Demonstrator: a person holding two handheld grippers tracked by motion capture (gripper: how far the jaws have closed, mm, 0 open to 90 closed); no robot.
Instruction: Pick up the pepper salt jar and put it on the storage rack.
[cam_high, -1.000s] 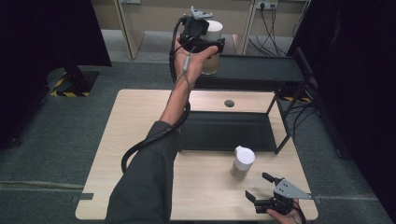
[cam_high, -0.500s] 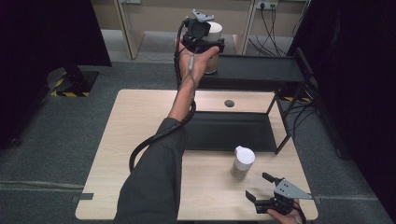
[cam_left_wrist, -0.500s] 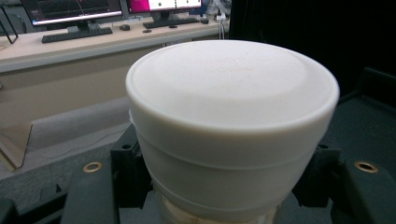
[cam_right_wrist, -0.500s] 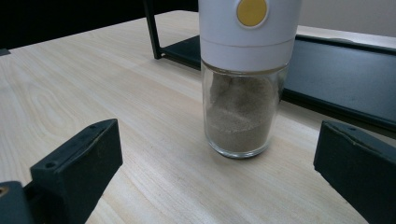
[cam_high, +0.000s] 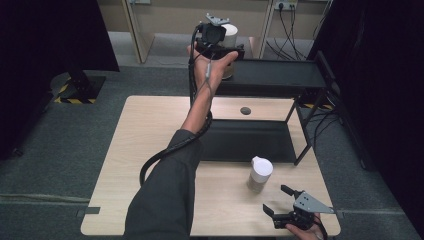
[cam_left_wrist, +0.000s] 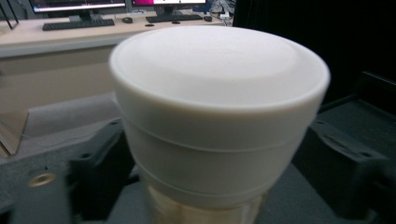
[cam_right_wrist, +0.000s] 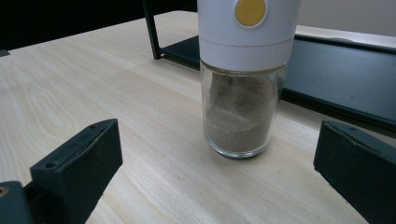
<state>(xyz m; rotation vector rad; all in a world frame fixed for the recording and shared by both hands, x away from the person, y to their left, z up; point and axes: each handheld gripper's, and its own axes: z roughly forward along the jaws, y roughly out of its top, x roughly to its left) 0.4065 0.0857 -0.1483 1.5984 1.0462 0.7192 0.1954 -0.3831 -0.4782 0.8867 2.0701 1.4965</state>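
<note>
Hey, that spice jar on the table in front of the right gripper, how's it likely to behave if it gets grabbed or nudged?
The spice jar looks rigid: clear glass body under a white plastic cap, so probably smooth and somewhat slippery for the fingers. It is tall on a narrow base, so a push up high may tip it, and on its side it would likely roll. About half full of powder, it probably has moderate weight.

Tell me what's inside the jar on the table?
The jar has see-through glass, and a brownish-grey powder fills much of it. A white lid with a yellow dot covers the top, so whatever is under the lid stays hidden.
</note>
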